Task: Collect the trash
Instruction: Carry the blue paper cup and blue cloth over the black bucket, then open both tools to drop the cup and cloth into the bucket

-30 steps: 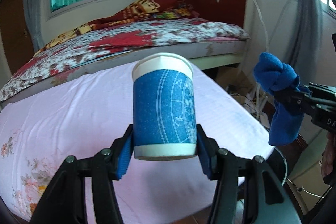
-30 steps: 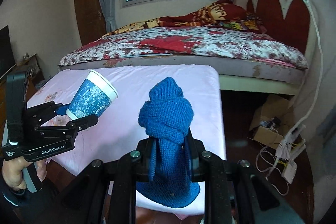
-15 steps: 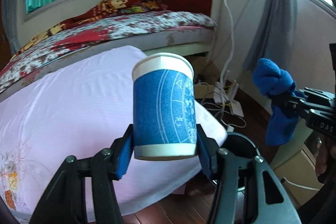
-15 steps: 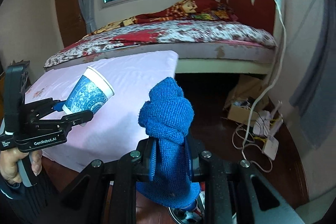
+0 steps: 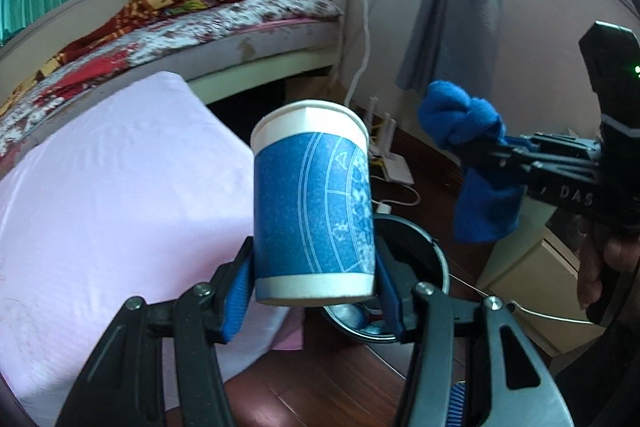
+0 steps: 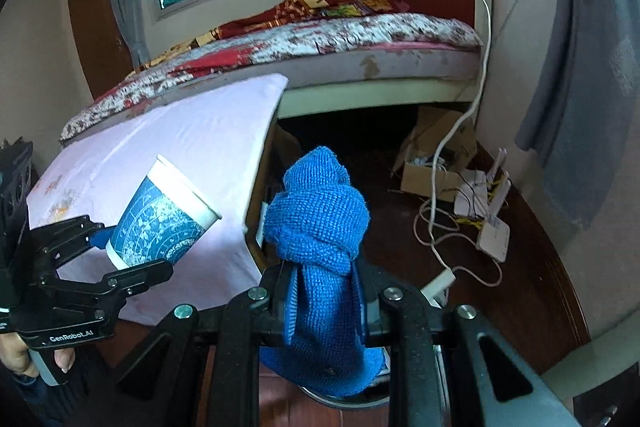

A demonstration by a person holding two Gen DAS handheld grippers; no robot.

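Observation:
My left gripper (image 5: 316,291) is shut on a blue paper cup (image 5: 314,203) with a white rim, held upright; the cup also shows in the right wrist view (image 6: 164,223). My right gripper (image 6: 324,307) is shut on a knotted blue cloth (image 6: 320,227), which also shows in the left wrist view (image 5: 472,163) to the right of the cup. A round dark trash bin (image 5: 416,251) stands on the floor just behind and below the cup; part of its rim (image 6: 344,401) shows under the cloth in the right wrist view.
A table with a pink cloth (image 5: 100,187) is on the left. A bed (image 6: 320,43) stands behind it. Cables and a white router (image 6: 494,233) and a cardboard box (image 6: 436,163) lie on the wooden floor. A cream cabinet (image 5: 532,267) is on the right.
Both grippers have swung right, off the pink table toward the floor beside it. The trash bin has come into view below the cup and the cloth. Both holds are unchanged.

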